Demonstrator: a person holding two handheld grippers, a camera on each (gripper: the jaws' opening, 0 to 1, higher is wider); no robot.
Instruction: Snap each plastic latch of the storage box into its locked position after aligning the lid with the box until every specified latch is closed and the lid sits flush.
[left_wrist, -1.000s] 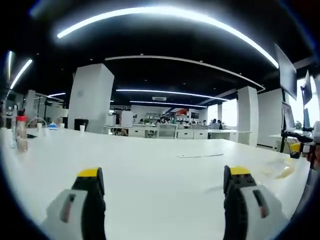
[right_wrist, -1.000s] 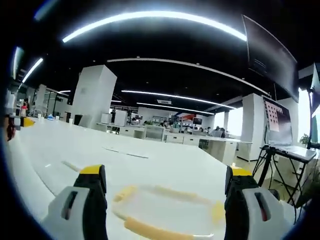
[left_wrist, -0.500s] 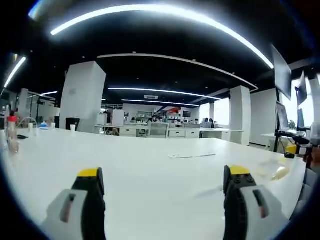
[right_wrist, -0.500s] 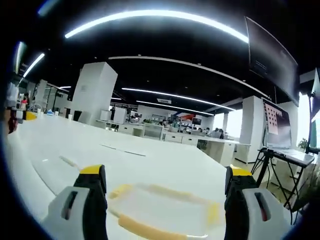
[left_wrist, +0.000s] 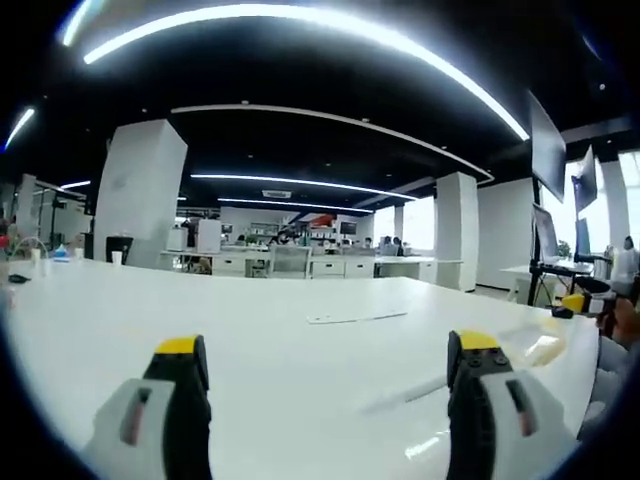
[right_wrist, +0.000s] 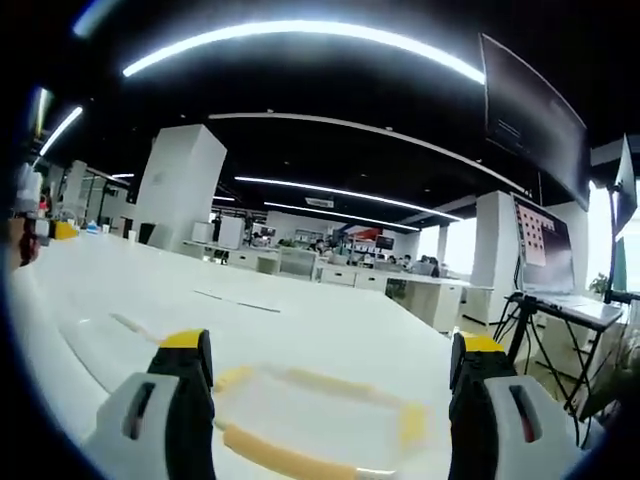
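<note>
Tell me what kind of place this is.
Most likely a large open-plan office or lab. Long curved ceiling light strips, a wide white table, rows of white desks with people seated in the background, and a monitor on a stand all suggest it.

In the left gripper view the left gripper (left_wrist: 325, 365) is held level just above the desk (left_wrist: 280, 340), its two yellow-tipped jaws spread wide with nothing between them. In the right gripper view the right gripper (right_wrist: 325, 365) sits the same way, low over the desk, jaws wide apart and gripping nothing. At that view's far left edge, the other gripper's yellow tip shows beyond the desk's edge.
</note>
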